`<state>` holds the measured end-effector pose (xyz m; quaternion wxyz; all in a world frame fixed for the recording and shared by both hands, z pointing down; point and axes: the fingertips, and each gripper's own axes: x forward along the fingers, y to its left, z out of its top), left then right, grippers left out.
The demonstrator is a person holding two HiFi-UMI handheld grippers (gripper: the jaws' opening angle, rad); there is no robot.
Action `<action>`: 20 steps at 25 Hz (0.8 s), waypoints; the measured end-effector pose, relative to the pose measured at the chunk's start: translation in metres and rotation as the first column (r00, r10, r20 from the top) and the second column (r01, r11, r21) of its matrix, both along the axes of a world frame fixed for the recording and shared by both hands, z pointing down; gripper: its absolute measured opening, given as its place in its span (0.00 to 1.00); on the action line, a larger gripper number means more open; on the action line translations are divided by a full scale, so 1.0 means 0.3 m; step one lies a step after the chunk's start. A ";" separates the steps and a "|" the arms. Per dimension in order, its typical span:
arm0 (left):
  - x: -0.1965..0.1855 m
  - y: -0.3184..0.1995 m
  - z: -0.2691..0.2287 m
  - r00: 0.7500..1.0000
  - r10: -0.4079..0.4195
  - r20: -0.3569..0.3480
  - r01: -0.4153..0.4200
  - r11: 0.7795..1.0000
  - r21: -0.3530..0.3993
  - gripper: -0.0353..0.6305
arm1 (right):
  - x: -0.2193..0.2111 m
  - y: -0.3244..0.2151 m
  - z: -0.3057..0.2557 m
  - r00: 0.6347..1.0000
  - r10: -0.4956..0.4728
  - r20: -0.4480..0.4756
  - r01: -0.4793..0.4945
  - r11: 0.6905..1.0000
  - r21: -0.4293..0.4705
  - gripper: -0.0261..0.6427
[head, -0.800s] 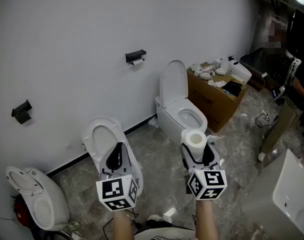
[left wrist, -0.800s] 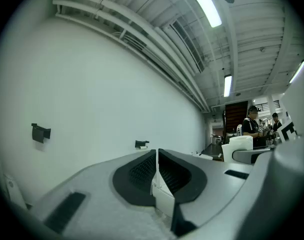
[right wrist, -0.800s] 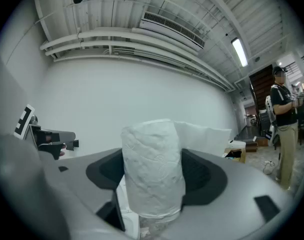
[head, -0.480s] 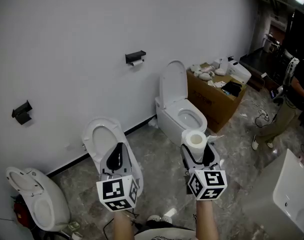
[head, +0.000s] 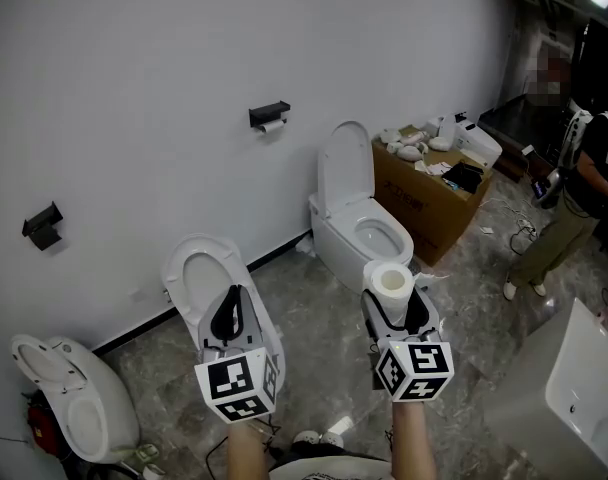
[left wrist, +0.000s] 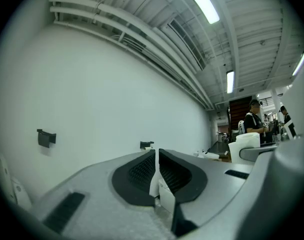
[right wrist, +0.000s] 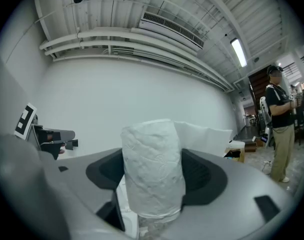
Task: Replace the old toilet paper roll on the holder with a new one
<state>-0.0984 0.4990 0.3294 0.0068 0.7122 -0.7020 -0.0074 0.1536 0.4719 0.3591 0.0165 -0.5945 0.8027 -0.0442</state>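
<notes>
A new white toilet paper roll [head: 389, 280] [right wrist: 153, 168] stands upright between the jaws of my right gripper [head: 392, 298] [right wrist: 154, 176], which is shut on it. My left gripper [head: 230, 316] [left wrist: 157, 171] is shut and holds nothing. Both point level toward the white wall. On that wall, well ahead, hangs a black holder [head: 269, 114] [left wrist: 146, 145] with a nearly spent old roll [head: 273, 125] under it. A second black holder [head: 42, 223] [left wrist: 46, 138] sits lower on the wall to the left.
Three white toilets stand along the wall [head: 209, 283] [head: 359, 223] [head: 69, 408]. A cardboard box [head: 424, 198] with odds and ends stands to the right, and a white basin [head: 584, 388] at the near right. A person [head: 564, 208] walks at the far right.
The person at the far right has stepped a little further on. Both grippers stay where they were.
</notes>
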 end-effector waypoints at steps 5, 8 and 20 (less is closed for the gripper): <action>0.025 -0.026 -0.010 0.999 -0.046 -0.001 0.046 0.999 0.028 0.37 | 0.037 -0.022 0.002 1.000 0.001 -0.013 -0.001 1.000 0.007 0.53; 0.052 -0.041 -0.006 0.999 -0.043 -0.006 0.043 0.999 0.027 0.42 | 0.061 -0.042 0.008 1.000 -0.004 -0.011 0.004 1.000 0.008 0.53; 0.113 -0.123 0.025 0.997 -0.071 0.009 0.071 0.997 0.005 0.42 | 0.123 -0.146 0.042 0.999 -0.035 -0.008 0.035 0.999 -0.006 0.53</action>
